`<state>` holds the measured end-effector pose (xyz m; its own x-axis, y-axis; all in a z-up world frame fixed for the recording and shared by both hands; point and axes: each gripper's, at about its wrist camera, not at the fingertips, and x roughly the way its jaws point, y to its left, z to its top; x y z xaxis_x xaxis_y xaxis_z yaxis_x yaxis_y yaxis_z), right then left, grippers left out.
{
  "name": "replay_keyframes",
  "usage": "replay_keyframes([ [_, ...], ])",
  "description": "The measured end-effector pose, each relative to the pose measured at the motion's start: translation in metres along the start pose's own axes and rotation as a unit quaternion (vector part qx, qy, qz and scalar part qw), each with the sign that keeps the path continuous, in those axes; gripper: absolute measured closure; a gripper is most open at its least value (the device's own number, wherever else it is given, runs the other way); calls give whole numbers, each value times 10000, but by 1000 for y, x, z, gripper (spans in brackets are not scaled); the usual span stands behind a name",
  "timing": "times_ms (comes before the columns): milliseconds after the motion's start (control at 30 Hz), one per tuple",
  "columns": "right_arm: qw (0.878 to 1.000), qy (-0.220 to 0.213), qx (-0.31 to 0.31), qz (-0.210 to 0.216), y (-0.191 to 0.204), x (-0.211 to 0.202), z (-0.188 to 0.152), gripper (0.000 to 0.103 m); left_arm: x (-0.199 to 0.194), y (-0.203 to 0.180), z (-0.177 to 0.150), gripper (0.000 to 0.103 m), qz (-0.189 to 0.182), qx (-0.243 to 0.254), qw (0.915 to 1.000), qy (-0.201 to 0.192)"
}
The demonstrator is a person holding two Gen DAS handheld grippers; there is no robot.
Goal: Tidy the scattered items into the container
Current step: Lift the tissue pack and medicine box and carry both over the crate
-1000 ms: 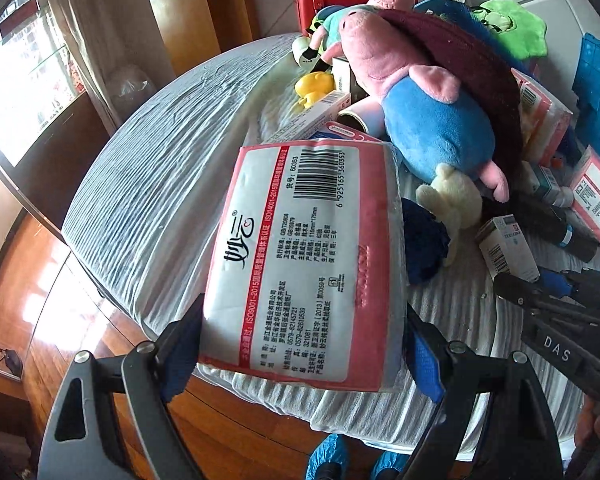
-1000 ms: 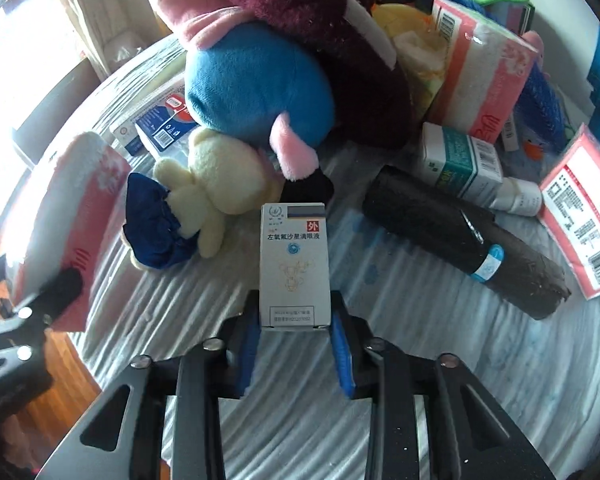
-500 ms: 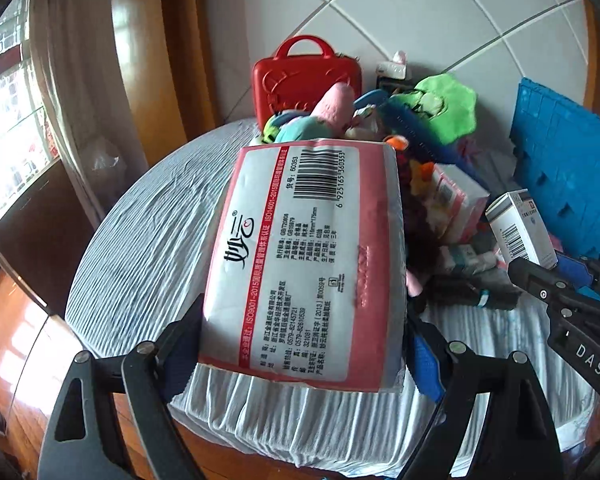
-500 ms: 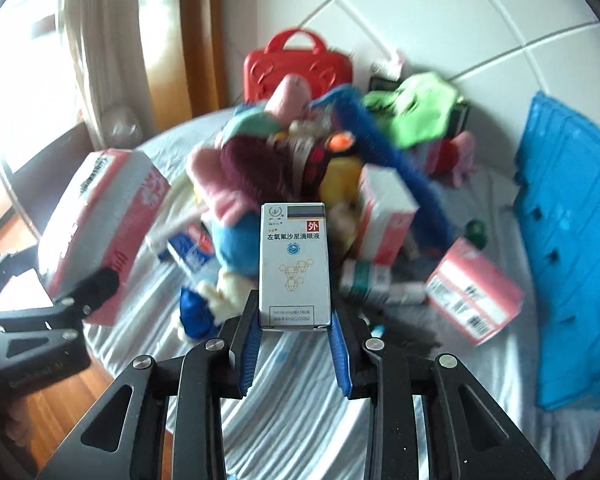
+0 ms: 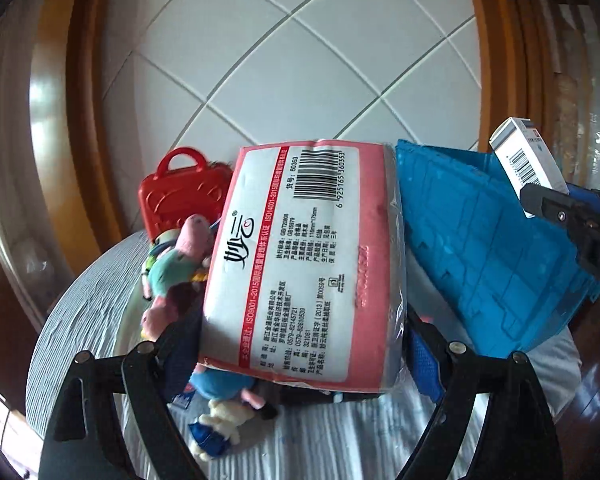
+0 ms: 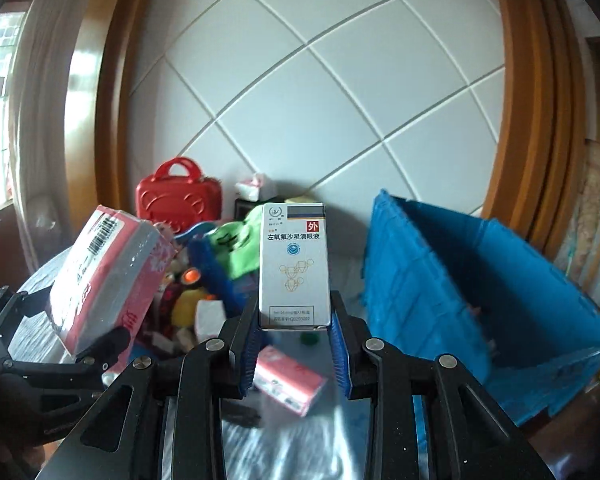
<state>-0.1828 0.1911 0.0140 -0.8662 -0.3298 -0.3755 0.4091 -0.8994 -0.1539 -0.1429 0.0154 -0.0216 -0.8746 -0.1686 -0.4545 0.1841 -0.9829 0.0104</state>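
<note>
My left gripper (image 5: pixel 300 356) is shut on a pink and white tissue pack (image 5: pixel 304 264), held high above the table; the same tissue pack (image 6: pixel 104 276) shows at the left of the right wrist view. My right gripper (image 6: pixel 294 344) is shut on a small white medicine box (image 6: pixel 294 264), upright between its blue pads. That medicine box (image 5: pixel 528 156) also appears at the right edge of the left wrist view. The blue crate (image 6: pixel 460 292) stands to the right with its opening facing me. The blue crate (image 5: pixel 480 248) sits just right of the tissue pack.
A heap of plush toys (image 5: pixel 172 268), a red toy case (image 6: pixel 178 196), a green cloth (image 6: pixel 236 248) and another pink tissue pack (image 6: pixel 288 384) lie on the round cloth-covered table (image 5: pixel 84 308). A tiled wall (image 6: pixel 320 100) stands behind.
Both grippers rose and tipped up with their loads. The view went from the table clutter to the tiled wall, and the blue crate came into view at the right.
</note>
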Motion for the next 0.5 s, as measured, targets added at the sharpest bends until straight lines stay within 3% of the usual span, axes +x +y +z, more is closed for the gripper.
replay_keyframes([
  [267,9950,-474,-204,-853,-177,13,44,73,24,-156,114,16,-773,341,9951,-509],
  [400,9937,-238,-332,-1044,-266,53,64,73,72,-254,172,16,-1107,325,9933,-74],
  [500,9948,259,-317,-928,-327,100,74,73,128,-320,198,16,-1039,358,9925,534],
])
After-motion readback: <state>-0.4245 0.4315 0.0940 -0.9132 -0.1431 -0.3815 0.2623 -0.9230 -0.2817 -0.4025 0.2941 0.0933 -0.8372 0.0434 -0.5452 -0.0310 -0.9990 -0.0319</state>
